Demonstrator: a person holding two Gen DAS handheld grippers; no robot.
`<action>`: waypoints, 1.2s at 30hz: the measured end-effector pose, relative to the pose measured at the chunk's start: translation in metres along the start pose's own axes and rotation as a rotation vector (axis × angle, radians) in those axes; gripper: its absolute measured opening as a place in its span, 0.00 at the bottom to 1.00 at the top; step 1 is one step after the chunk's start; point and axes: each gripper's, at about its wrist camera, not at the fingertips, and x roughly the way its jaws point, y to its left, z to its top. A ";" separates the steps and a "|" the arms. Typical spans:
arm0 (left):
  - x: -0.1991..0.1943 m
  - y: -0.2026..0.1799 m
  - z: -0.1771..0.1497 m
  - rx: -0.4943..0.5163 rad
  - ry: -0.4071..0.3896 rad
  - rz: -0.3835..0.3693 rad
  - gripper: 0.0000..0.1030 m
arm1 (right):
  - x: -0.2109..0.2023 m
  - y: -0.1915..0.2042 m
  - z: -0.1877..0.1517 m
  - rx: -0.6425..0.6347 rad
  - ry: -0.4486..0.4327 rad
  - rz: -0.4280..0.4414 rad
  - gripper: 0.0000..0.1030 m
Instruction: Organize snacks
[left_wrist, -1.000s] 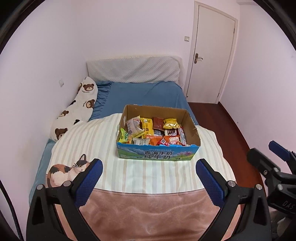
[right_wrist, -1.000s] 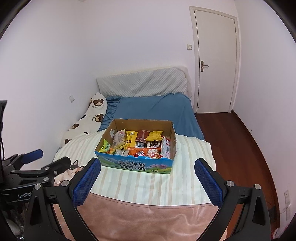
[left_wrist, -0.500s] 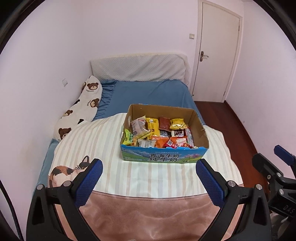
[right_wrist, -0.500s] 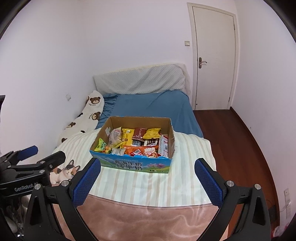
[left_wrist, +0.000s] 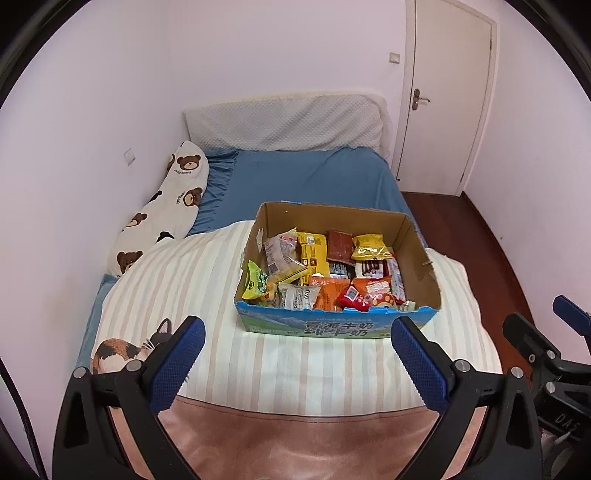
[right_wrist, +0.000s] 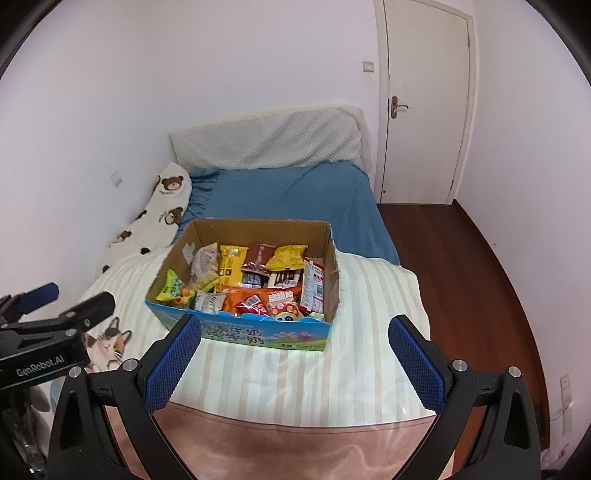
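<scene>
Two claws: both spread wide, holding nothing, low in each frame.
Bear pillow: left of centre, along the wall on the bed.
Left claw: bottom centre of its view, above the striped blanket, short of the box.
Snack box: centre frame, on the blanket, packed with snacks.
Right claw: bottom centre of its view, its left finger overlapping the box's front edge.
Door: upper right, closed.

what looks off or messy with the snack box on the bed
The open cardboard box with a blue printed front has a ragged, torn top rim, notably at the front edge and right wall. Inside, the snack packets lie jumbled and overlapping, not in rows. Nothing has spilled onto the striped cream blanket.
</scene>
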 end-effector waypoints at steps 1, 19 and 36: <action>0.005 0.000 0.002 -0.003 0.005 -0.002 1.00 | 0.006 0.000 0.001 -0.002 0.005 -0.004 1.00; 0.051 0.001 0.019 -0.013 0.062 0.020 1.00 | 0.050 -0.005 0.026 0.033 -0.001 -0.021 1.00; 0.049 0.005 0.025 -0.014 0.051 0.025 1.00 | 0.049 -0.004 0.028 0.041 -0.004 -0.024 1.00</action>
